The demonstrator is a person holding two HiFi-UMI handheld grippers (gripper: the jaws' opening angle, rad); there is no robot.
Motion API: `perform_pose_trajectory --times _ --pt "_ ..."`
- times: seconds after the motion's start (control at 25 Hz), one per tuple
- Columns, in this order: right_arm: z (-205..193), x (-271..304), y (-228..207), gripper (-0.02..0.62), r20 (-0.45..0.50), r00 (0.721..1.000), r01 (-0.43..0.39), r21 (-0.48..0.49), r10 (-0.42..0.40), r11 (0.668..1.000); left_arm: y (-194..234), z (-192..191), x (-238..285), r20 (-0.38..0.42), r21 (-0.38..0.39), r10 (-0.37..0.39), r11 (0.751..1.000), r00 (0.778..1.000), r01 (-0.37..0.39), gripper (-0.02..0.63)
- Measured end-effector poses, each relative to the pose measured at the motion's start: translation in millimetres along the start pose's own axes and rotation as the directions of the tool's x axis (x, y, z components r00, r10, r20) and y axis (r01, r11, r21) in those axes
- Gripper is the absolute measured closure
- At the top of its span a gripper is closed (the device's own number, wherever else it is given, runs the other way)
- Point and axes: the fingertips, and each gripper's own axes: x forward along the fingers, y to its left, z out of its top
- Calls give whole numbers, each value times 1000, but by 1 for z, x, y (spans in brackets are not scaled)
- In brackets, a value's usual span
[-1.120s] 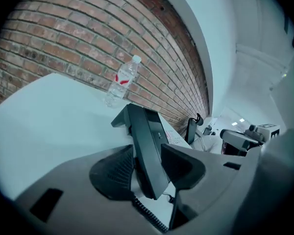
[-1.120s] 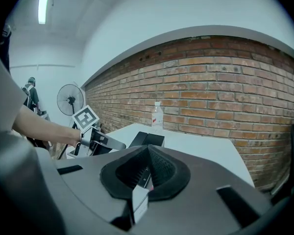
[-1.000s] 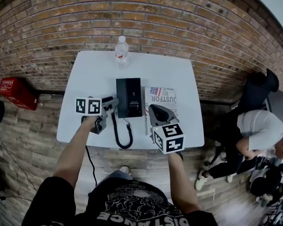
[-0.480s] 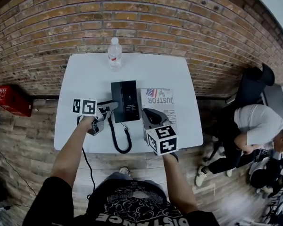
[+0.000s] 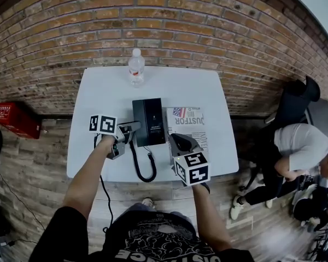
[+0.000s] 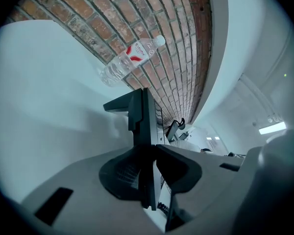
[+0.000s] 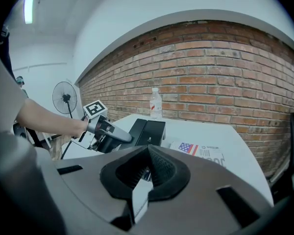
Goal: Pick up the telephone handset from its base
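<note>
We see the left gripper (image 5: 130,130) with jaws just closed in on the handset (image 6: 141,117), pads pressing its sides. The handset lies on its base (image 5: 156,121), mid white table (image 5: 98,91). Right gripper (image 5: 179,142) jaws together, empty, near printed paper (image 5: 189,119).

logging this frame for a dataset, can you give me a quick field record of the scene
surface: white table
telephone: black, mid-table; handset along its left side, not visibly lifted
left gripper: fingers have just been closing, now pressed on the handset
right gripper: fingers together, nothing between them, near the magazine
cord: coiled, loops toward the near table edge
water bottle: upright at the far edge
backdrop: brick wall
</note>
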Motion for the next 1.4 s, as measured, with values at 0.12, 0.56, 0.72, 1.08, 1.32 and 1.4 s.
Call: perform_pose_trajectory --times 0.12,0.56,0.72,1.08,1.32,1.4 --pt "0 -2 1 595 6 1000 -3 7 3 1000 -3 2 -1 11 2 15 1000 1000 -15 522" --pt "8 -17 1 595 57 998 4 43 -6 999 -10 2 -8 67 -34 43 999 997 -41 526" --pt "12 -27 -4 595 76 997 10 61 -15 998 -13 1 -9 102 -61 31 998 994 -25 526" --pt "11 -47 -10 595 105 994 17 83 -26 996 -35 4 -15 147 -21 15 1000 989 -12 534" --pt "17 -66 -13 595 135 990 18 109 -33 994 -71 3 -27 210 61 19 998 978 -32 534" --pt "18 -73 -12 595 139 990 12 105 -27 994 -83 0 -32 232 84 21 996 973 -42 534"
